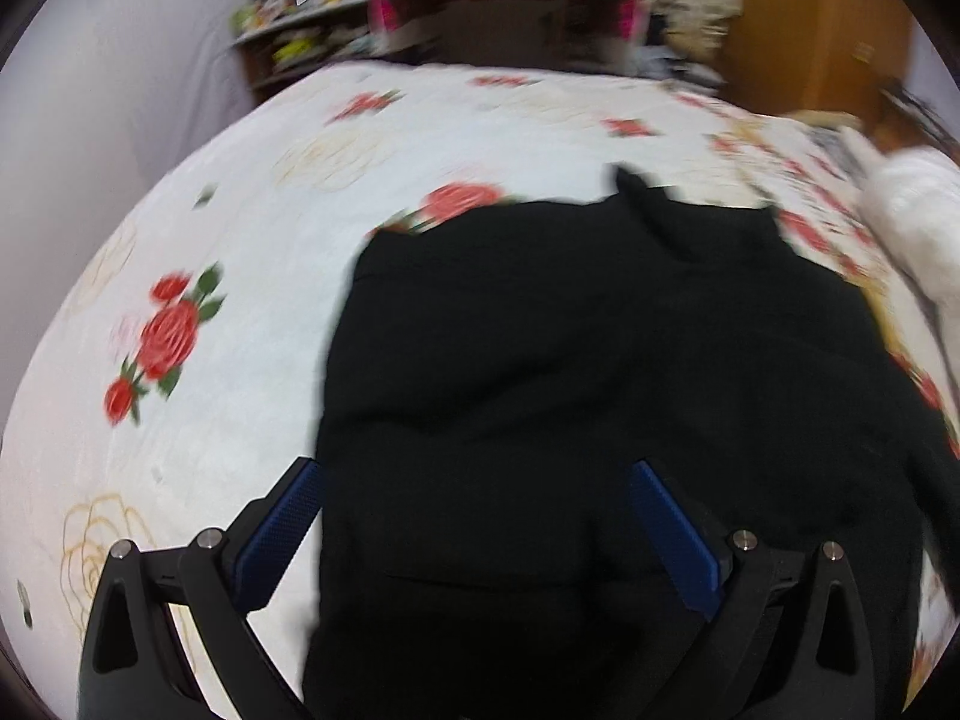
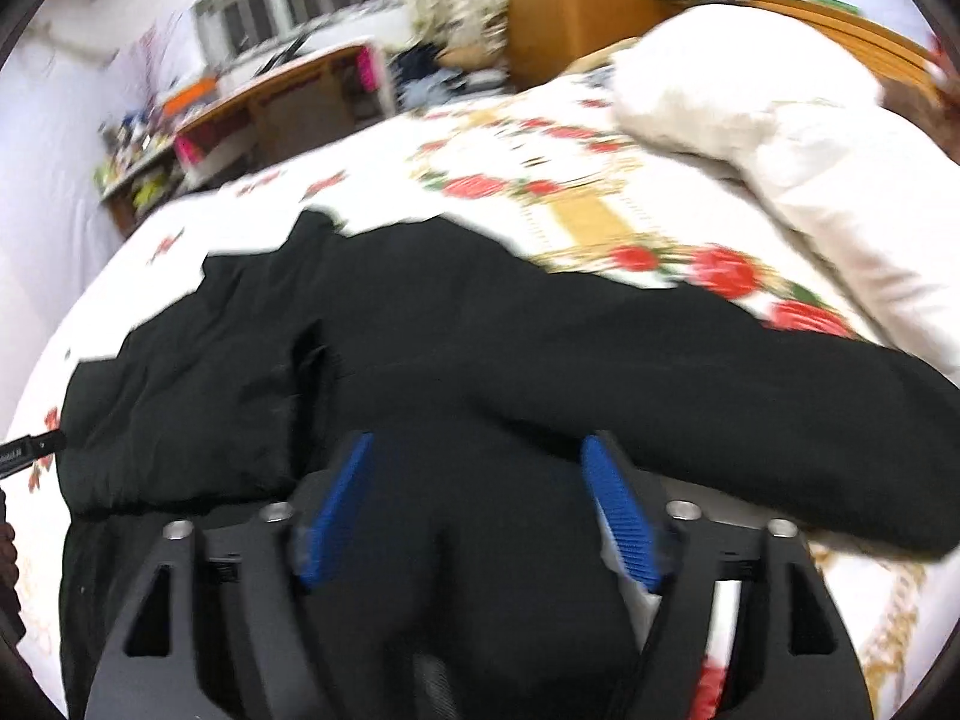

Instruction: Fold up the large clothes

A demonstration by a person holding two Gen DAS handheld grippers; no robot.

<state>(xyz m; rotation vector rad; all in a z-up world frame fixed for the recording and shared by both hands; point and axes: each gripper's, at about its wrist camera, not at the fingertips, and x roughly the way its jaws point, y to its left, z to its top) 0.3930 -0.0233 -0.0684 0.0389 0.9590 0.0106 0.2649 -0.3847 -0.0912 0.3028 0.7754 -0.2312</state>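
Two grippers—my left gripper and right gripper—hang released, jaws apart, above a black garment on the floral bedspread.

Left claw: jaws spread wide, blue ribbed pads angled outward, nothing pressed between them, pointing steeply down. Right claw: jaws also apart, narrower gap than the left, blue pads clear of any grip, tilted down too. Both views motion-blurred. The person's hands aren't visible in either view.
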